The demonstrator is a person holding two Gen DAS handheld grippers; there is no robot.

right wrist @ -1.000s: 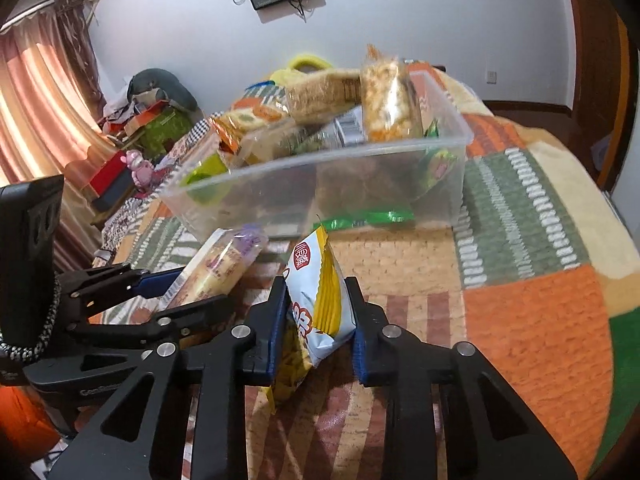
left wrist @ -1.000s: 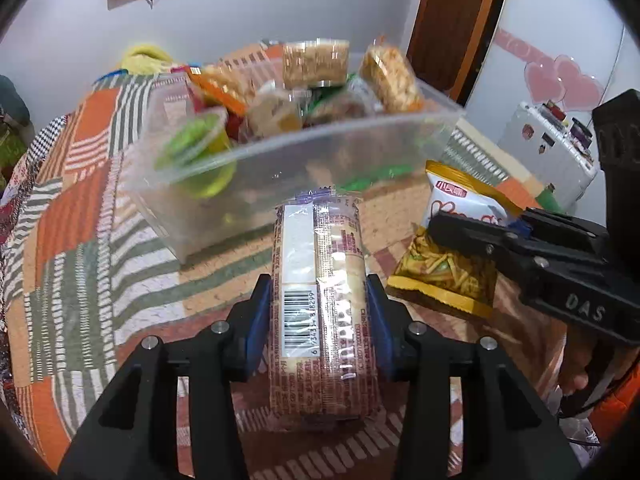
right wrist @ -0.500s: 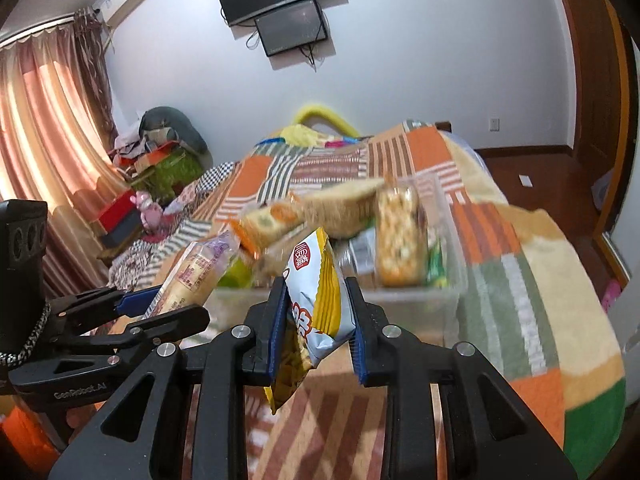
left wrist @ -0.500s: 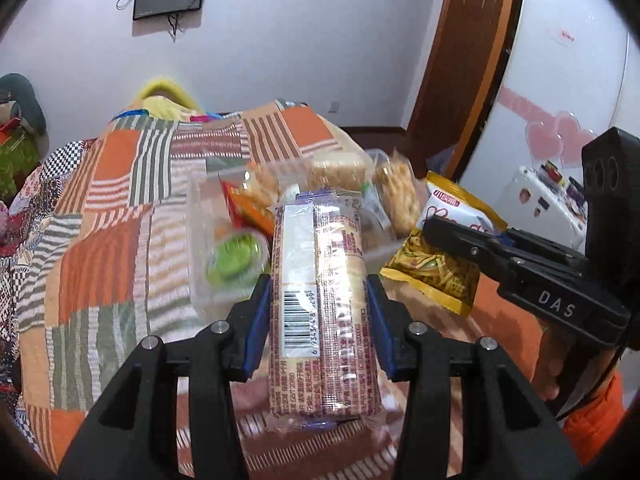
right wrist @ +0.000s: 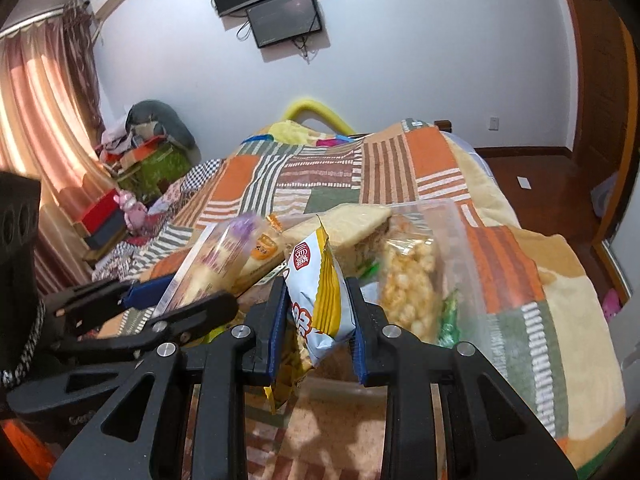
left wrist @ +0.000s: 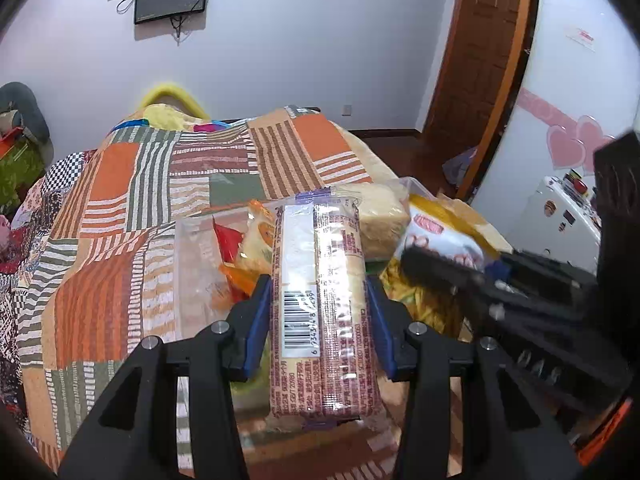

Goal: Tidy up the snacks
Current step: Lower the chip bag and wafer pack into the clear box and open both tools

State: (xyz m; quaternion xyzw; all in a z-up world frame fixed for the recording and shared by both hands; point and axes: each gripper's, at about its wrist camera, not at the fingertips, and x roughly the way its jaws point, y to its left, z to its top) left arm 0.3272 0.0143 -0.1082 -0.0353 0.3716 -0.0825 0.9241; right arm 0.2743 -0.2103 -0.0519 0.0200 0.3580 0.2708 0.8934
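My left gripper [left wrist: 318,312] is shut on a long cracker pack [left wrist: 320,300] with a barcode, held above the clear plastic bin [left wrist: 196,264] of snacks. My right gripper [right wrist: 316,320] is shut on a white and yellow chip bag [right wrist: 316,292], also raised over the bin [right wrist: 452,240]. The bin holds several packs, among them a popcorn bar [right wrist: 408,288] and a sandwich pack [right wrist: 352,228]. The right gripper [left wrist: 412,256] shows blurred at the right of the left wrist view; the left gripper [right wrist: 160,296] with its pack shows at the left of the right wrist view.
The bin stands on a bed with a patchwork blanket [left wrist: 132,208]. A wall with a TV [right wrist: 280,16] is behind it. A wooden door [left wrist: 480,60] and a small white cabinet [left wrist: 560,216] stand to the right; clutter and curtains [right wrist: 36,120] to the left.
Both grippers have risen with their packs and now look down on the bin from above; the bin appears lower and closer under the held snacks.
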